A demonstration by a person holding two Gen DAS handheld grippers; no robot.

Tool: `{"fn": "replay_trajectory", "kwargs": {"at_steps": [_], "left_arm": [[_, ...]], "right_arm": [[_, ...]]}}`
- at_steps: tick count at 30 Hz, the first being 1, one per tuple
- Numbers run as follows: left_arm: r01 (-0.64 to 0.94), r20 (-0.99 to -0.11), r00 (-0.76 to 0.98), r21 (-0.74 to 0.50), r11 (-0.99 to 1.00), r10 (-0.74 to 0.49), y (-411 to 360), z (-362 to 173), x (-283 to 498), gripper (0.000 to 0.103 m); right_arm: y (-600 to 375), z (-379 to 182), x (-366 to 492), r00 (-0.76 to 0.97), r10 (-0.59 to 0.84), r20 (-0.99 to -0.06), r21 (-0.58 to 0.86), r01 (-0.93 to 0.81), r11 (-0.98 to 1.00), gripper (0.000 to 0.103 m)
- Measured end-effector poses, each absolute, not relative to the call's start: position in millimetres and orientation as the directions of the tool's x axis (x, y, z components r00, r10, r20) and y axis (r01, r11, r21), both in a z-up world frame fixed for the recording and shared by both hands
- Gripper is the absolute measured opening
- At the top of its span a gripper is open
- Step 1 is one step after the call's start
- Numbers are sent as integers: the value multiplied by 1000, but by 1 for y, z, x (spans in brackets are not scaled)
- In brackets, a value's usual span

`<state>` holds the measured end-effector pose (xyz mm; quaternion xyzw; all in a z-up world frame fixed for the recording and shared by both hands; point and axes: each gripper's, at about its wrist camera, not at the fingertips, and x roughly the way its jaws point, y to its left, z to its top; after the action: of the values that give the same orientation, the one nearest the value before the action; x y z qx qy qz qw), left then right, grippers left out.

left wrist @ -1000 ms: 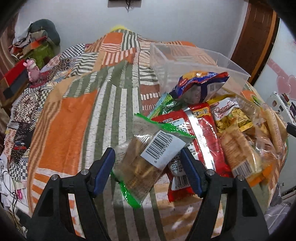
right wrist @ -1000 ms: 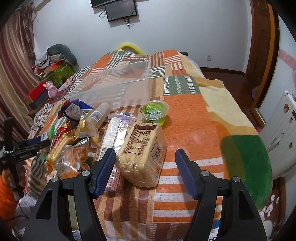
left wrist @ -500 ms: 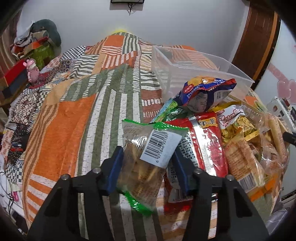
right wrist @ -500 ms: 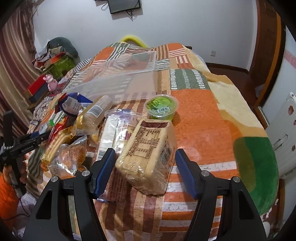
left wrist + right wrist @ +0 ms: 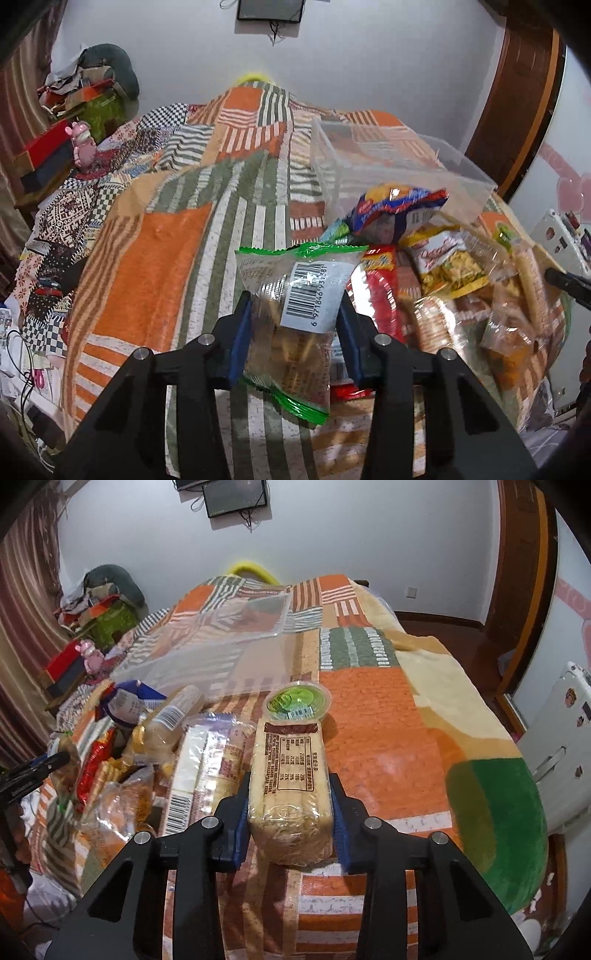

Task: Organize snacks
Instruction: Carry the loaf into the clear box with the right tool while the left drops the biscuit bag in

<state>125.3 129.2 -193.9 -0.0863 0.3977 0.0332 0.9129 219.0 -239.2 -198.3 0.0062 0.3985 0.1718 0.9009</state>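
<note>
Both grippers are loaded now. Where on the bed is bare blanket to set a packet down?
Bare blanket lies left of the snack pile, and another patch right of the green cup. The clear bin looks empty. Between them the packets overlap tightly.

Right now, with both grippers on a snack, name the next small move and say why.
Probably lift both packs and carry them toward the clear bin. The right gripper is clamped on the wrapped cake block, and the left gripper's jaws are closing on the green-edged biscuit bag. The bin looks empty, behind the snack pile.
</note>
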Motion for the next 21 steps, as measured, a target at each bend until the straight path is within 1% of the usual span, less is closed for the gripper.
{"fn": "replay_trajectory", "kwargs": {"at_steps": [6,12,21], "left_arm": [[-142,-693,720,-115,983,23,130,-170,126,43],[-122,-644,765,-130,984,9,126,-139,136,43],[-66,-589,808,-94,993,-2,106,-105,169,43]], "right_arm": [[-242,-184,219,657,323,-682,144,-312,939,33],[-240,-158,225,706,345,-619,134,-338,932,33],[-222,-129,245,765,369,-527,97,-377,921,33]]}}
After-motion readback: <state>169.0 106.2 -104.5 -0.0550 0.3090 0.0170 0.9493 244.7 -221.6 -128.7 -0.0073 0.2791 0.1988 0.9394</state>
